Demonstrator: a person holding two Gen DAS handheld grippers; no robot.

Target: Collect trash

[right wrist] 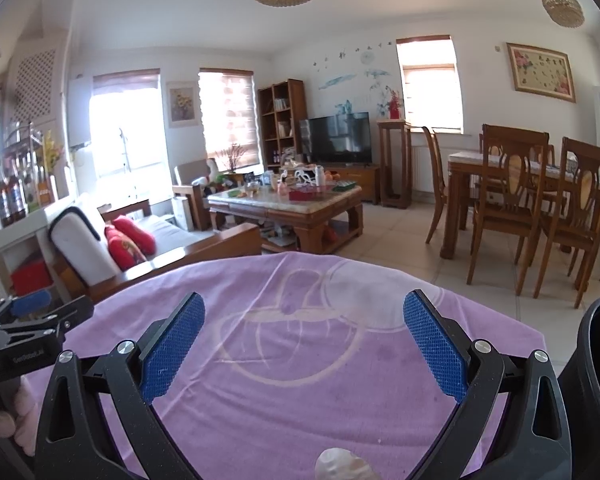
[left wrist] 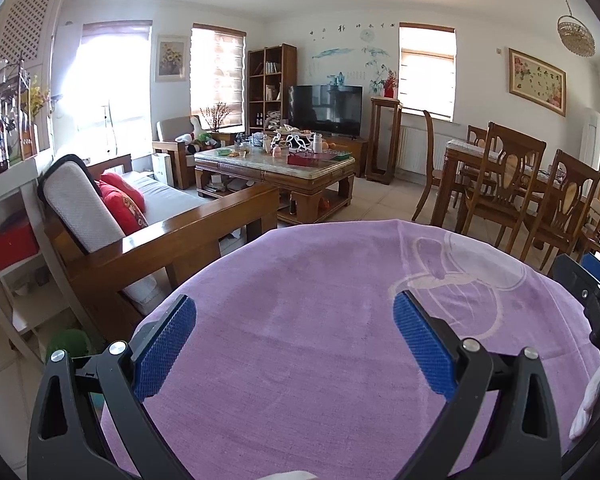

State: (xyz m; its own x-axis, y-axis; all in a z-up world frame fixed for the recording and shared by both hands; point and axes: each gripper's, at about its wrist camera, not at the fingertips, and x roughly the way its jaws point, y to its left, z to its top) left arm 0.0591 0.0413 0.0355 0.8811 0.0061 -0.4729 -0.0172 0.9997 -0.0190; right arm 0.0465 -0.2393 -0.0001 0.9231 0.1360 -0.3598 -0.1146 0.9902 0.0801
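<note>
Down at the very bottom edge of the right wrist view sits a crumpled white wad (right wrist: 342, 465), most likely the trash to be collected; it rests on the purple cloth (right wrist: 300, 360) that covers the table, and only its top shows, so what it is made of cannot be told. It lies low between the two arms of the right gripper (right wrist: 304, 344), nearer the camera than the blue pads (right wrist: 172, 344), so the jaws, spread wide and holding nothing, reach past it rather than around it; my guess is the gripper would have to draw back or tip down before closing. A dark round bin (right wrist: 596, 364) stands at the right edge, just beside the table, probably placed there so trash can be dropped without a long carry. The left gripper (left wrist: 294, 346) hovers over the same cloth, jaws likewise wide apart and empty, apparently waiting. A pale sliver (left wrist: 288, 475) at the bottom of its view may be the same wad or another scrap; that cannot be settled.
</note>
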